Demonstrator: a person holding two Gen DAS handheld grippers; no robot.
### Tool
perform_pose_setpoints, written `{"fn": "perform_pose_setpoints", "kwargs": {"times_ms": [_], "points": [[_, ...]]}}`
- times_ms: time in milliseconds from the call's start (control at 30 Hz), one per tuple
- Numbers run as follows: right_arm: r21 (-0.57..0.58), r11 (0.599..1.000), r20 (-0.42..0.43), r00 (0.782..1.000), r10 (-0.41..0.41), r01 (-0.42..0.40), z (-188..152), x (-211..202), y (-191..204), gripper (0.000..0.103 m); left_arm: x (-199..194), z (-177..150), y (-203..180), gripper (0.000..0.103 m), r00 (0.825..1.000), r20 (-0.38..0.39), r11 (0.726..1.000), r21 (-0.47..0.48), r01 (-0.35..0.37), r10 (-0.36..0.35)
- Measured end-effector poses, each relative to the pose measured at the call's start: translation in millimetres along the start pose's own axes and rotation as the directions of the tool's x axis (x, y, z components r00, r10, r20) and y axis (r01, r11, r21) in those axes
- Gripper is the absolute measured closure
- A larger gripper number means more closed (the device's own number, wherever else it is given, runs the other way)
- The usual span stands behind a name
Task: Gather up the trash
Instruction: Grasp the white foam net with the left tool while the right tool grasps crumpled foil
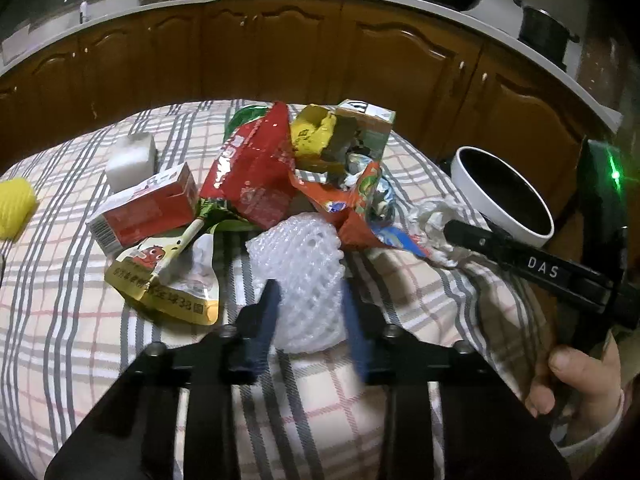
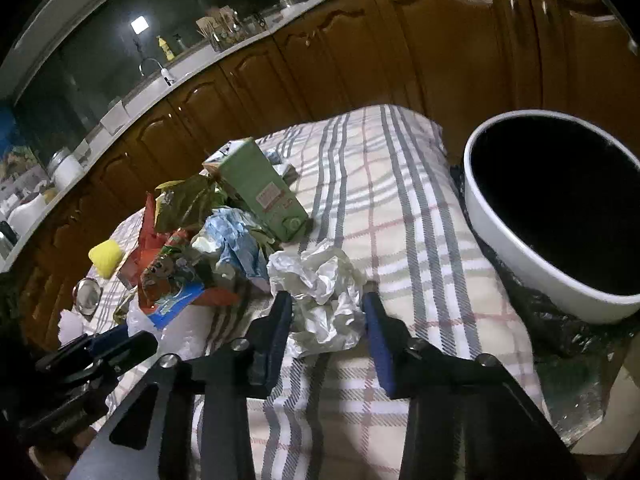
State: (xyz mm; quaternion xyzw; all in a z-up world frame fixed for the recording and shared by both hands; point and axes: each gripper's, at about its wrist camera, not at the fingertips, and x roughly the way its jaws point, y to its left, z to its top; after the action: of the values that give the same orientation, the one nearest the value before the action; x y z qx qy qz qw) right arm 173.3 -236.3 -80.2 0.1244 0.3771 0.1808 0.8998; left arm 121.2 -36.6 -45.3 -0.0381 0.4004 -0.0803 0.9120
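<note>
A heap of trash lies on the checked cloth (image 1: 80, 320). In the left wrist view my left gripper (image 1: 310, 300) has its blue fingers on both sides of a white foam net (image 1: 296, 256), which fills the gap between them. In the right wrist view my right gripper (image 2: 326, 304) straddles a crumpled white plastic wrapper (image 2: 320, 276), and its pads touch both of the wrapper's flanks. The right gripper (image 1: 472, 236) also shows at the right of the left wrist view, against that wrapper (image 1: 432, 212). A white-rimmed bin (image 2: 520, 256) with a black liner stands to the right.
The heap holds a red snack bag (image 1: 248, 168), a red carton (image 1: 148, 208), a yellow pouch (image 1: 168, 276) and a green carton (image 2: 264, 192). A white cube (image 1: 132, 156) and a yellow foam net (image 1: 12, 208) lie to the left. Brown cabinets (image 1: 280, 52) stand behind the table.
</note>
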Motion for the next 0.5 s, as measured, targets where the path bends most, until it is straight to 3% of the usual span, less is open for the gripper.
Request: {"fn": "perform_pose_setpoints", "kwargs": {"times_ms": [33, 67, 167, 500], "points": [[-0.005, 1.000, 0.009, 1.000, 0.005, -0.005, -1, -4, 2, 0.082, -1, 0, 0, 0.080, 1.000, 0.001, 1.000, 0.003, 0.004, -0.004], [-0.004, 1.000, 0.015, 1.000, 0.012, -0.012, -1, -8, 2, 0.086, -4, -1, -1, 0.084, 1.000, 0.001, 1.000, 0.003, 0.013, -0.013], [-0.022, 1.000, 0.014, 1.000, 0.000, 0.000, -3, -16, 2, 0.086, -12, -2, -3, 0.089, 0.999, 0.002, 0.999, 0.003, 0.051, -0.051], [-0.004, 1.000, 0.084, 0.996, 0.004, -0.004, -11, -61, -5, 0.087, -54, 6, -25, 0.092, 0.987, 0.092, 0.991, 0.047, 0.128, -0.131]]}}
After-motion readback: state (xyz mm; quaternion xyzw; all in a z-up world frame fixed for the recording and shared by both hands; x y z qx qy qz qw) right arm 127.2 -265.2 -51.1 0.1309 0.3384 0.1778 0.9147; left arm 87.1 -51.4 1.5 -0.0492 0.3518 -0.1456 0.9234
